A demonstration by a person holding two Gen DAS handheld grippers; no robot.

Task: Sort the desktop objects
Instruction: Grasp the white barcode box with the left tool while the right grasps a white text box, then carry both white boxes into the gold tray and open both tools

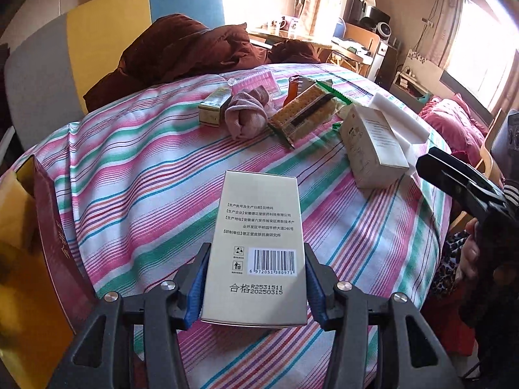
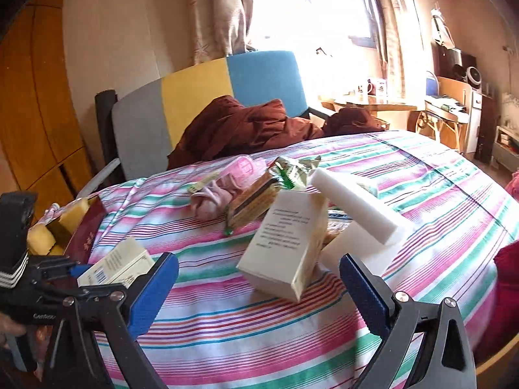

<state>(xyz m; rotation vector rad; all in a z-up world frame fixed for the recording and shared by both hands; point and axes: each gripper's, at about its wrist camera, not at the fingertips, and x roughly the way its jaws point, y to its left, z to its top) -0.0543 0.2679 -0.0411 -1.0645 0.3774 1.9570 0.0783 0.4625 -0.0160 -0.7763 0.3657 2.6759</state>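
My left gripper [image 1: 256, 278] is shut on a silver-grey carton [image 1: 259, 227] with a barcode, held just above the striped cloth [image 1: 146, 168]; the same carton [image 2: 116, 264] shows at the left of the right wrist view. My right gripper [image 2: 259, 288] is open with nothing between its blue pads, hovering in front of a white box [image 2: 285, 243] that leans tilted. Further back lie a cracker packet [image 1: 305, 113], a rolled pink cloth [image 1: 249, 113], a small green-yellow box [image 1: 214, 107] and a white foam block [image 2: 356, 207].
A maroon and gold open box [image 1: 48, 243] stands at the left edge of the table. A chair [image 1: 107, 32] with a brown garment [image 1: 181, 48] sits behind the table. A person's hand [image 1: 470, 256] holds the right gripper at the table's right edge.
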